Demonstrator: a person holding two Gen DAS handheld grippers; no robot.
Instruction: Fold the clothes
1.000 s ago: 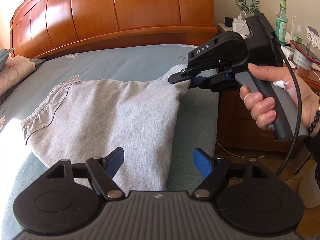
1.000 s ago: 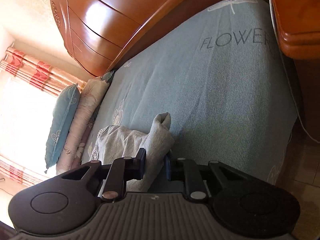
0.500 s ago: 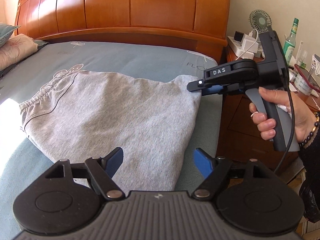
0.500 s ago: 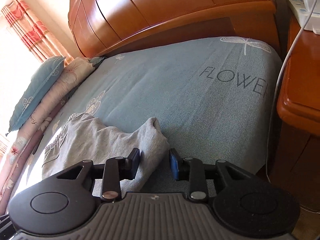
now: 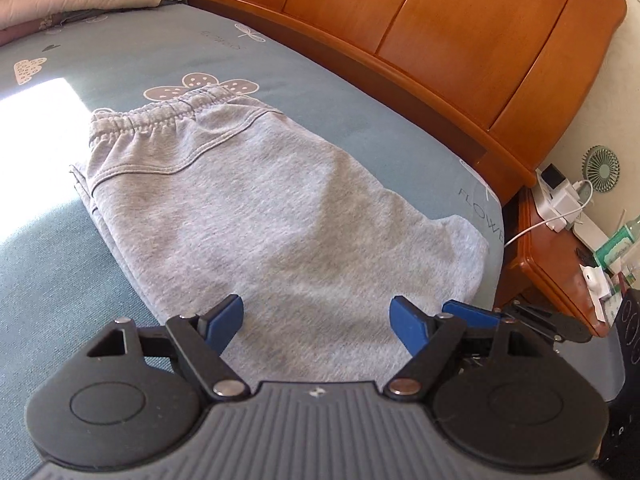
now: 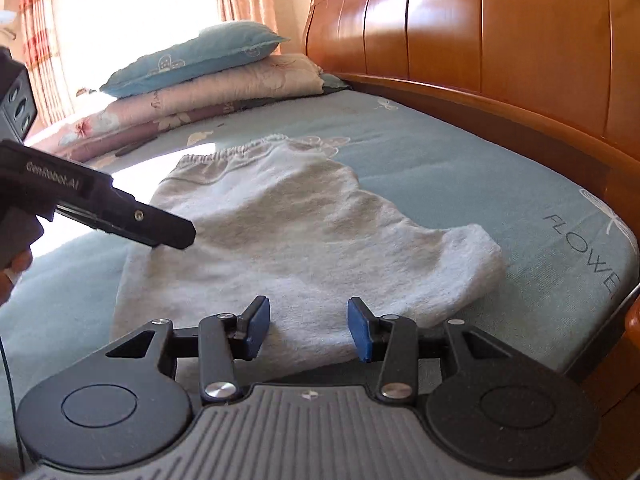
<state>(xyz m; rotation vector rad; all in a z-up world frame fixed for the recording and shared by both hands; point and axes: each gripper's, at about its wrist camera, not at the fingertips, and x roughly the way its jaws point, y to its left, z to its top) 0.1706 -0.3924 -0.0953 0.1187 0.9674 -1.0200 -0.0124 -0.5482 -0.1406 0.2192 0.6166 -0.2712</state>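
Both grippers hung open and empty over the grey shorts, right jaws just widened; next pinch should take matching corners.

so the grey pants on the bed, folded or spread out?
Folded. The grey pants lie flat on the bed sheet as one short slab: elastic waistband at the far end, doubled layers stacked along the left edge, no legs trailing out.

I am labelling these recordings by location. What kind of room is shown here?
Most likely a home bedroom. A bed with a blue sheet and a wooden headboard fills the view, stacked pillows lie by a curtained window, and a nightstand stands beside the bed. Grey shorts lie on the sheet.
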